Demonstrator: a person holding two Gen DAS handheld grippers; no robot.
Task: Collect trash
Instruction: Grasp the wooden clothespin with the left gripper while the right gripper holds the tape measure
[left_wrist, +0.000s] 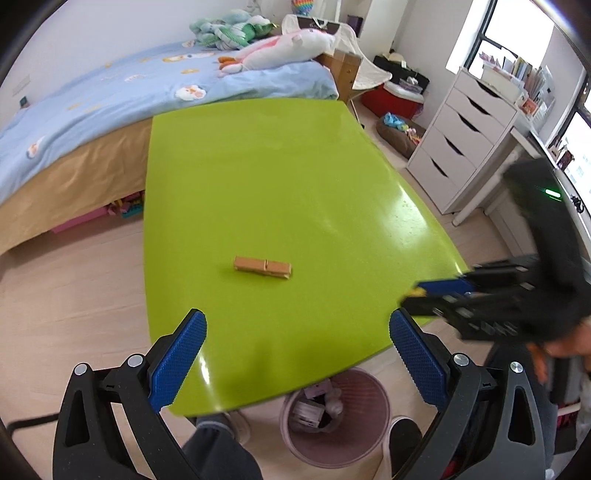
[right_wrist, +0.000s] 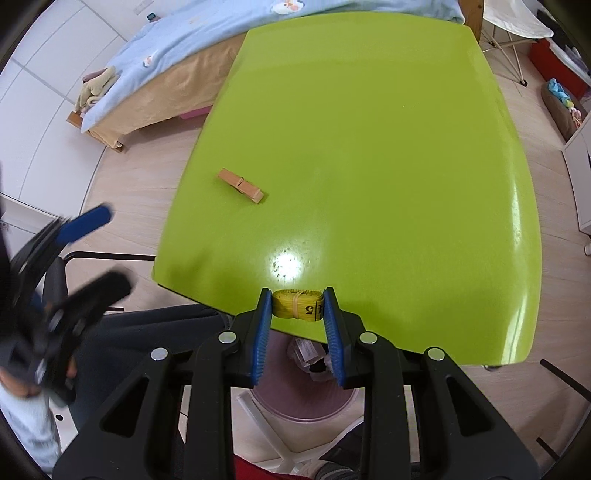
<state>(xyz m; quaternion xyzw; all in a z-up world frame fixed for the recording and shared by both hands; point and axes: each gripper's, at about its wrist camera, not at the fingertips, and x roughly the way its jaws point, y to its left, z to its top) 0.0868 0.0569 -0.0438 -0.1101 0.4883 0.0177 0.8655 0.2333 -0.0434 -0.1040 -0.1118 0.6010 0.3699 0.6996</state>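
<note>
Right wrist view: a rolled yellow tape measure (right_wrist: 297, 304) is clamped by the right gripper (right_wrist: 297, 306) (left gripper (left_wrist: 297, 332) wide open, empty); release over the near pink bin (right_wrist: 303, 402) is called for.

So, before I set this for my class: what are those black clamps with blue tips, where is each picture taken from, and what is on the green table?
They are hand-held grippers, one in each of a person's hands, each with a camera looking along its two fingers. The left gripper is open and empty above the green table. The right gripper is shut on a rolled yellow tape measure near the table's edge. A wooden clothespin is the only thing lying on the table. Below the near edge stands a pink bin with rubbish already in it.
</note>
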